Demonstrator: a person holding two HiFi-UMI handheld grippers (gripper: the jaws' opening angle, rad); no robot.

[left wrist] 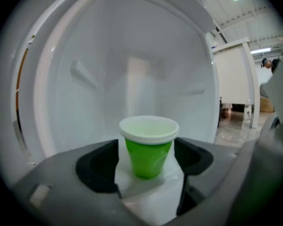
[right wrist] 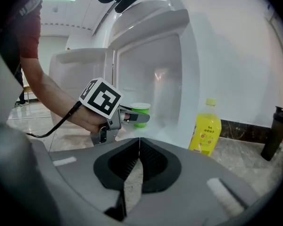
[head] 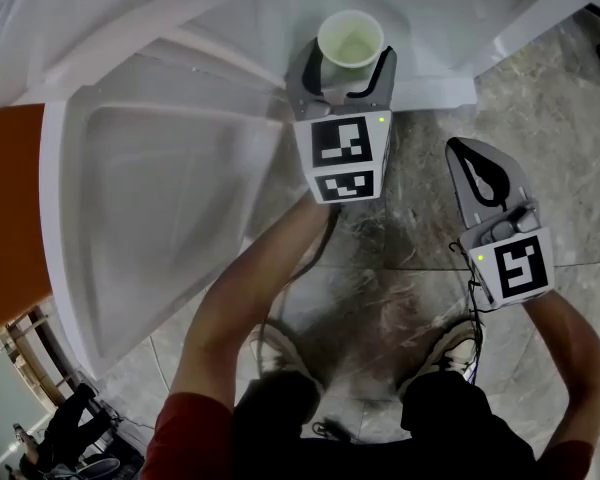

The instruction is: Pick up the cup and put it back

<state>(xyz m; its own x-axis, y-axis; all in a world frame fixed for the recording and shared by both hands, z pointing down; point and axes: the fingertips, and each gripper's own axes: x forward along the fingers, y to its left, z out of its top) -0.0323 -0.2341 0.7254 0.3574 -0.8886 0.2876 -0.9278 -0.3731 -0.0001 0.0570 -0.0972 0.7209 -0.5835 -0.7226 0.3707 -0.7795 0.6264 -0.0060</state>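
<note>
Cup [left wrist: 148, 149] between wide-open left hand-held gripper [head: 351, 68] jaws.

Person wears red short sleeves [head: 185, 436], dark trousers [head: 460, 433] and pale trainers [head: 276, 352]. Both the left gripper [head: 352, 66] and right gripper [head: 462, 151] have grey shells and black jaw pads, and each carries a white cube [head: 342, 156] with black square markers and a small green light [head: 381, 120]. A thin black cable [head: 471, 286] trails from the right unit.

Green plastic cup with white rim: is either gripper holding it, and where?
Nothing is held. The green plastic cup stands between the open jaws of the left gripper, a gap beside it; the right gripper is shut, empty.
</note>
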